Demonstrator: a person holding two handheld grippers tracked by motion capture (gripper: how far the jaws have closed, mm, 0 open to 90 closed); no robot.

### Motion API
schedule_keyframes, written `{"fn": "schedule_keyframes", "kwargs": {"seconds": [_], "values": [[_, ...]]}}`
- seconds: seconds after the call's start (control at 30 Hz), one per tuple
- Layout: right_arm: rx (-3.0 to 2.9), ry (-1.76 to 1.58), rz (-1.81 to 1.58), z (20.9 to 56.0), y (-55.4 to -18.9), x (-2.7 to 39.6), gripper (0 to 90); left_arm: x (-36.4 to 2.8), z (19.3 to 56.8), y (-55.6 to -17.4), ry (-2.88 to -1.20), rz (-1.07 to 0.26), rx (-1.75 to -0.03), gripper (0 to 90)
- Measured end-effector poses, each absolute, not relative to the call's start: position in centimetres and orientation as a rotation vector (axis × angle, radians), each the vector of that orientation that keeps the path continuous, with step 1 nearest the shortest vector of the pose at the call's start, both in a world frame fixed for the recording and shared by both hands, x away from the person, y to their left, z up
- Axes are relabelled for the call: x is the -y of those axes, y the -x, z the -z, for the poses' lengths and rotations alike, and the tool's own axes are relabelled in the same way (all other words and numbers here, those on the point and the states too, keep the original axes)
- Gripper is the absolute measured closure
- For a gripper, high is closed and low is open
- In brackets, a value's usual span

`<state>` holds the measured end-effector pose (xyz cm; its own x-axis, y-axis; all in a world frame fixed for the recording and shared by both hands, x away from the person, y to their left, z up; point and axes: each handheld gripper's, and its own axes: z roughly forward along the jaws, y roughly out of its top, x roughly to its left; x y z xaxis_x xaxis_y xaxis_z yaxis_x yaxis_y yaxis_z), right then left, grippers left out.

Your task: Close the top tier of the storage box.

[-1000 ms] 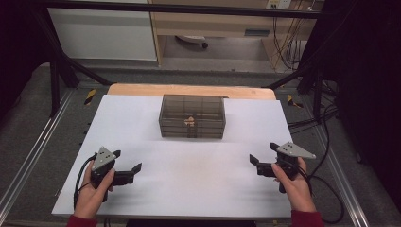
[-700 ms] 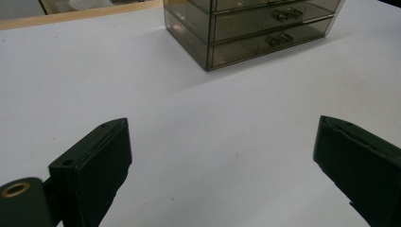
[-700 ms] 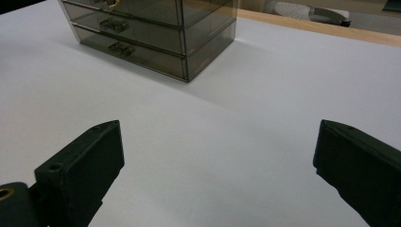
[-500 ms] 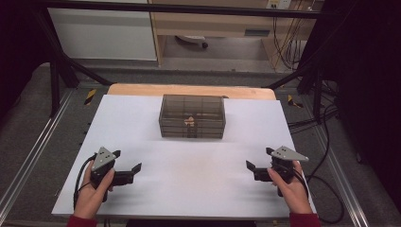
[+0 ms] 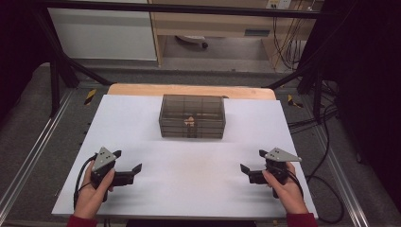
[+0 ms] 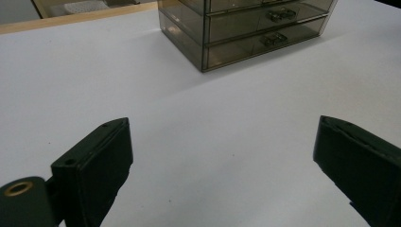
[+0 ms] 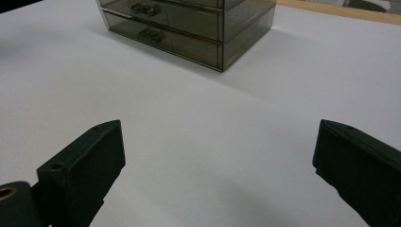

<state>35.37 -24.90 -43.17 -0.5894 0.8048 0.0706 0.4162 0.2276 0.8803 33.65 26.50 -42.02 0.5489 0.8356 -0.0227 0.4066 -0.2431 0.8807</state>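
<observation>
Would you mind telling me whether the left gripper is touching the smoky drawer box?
Apart. The high view shows the left gripper near the table's front edge, with bare white tabletop between it and the drawer box.

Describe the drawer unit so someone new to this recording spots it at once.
Start at the white table. Toward its far edge, midway across, stands the smoky see-through drawer unit, apart from both open grippers nearer the person. It is the one boxy thing there, with stacked drawers and small front handles.
</observation>
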Motion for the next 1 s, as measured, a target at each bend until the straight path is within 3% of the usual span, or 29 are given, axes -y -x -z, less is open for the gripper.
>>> {"fn": "schedule_keyframes", "kwargs": {"seconds": [1.0], "values": [[-2.127, -1.028, -1.345, 44.1, -36.3, 21.2, 4.1, -26.4, 42.2, -33.7, -1.864, -0.573, -0.999, 6.3]]}}
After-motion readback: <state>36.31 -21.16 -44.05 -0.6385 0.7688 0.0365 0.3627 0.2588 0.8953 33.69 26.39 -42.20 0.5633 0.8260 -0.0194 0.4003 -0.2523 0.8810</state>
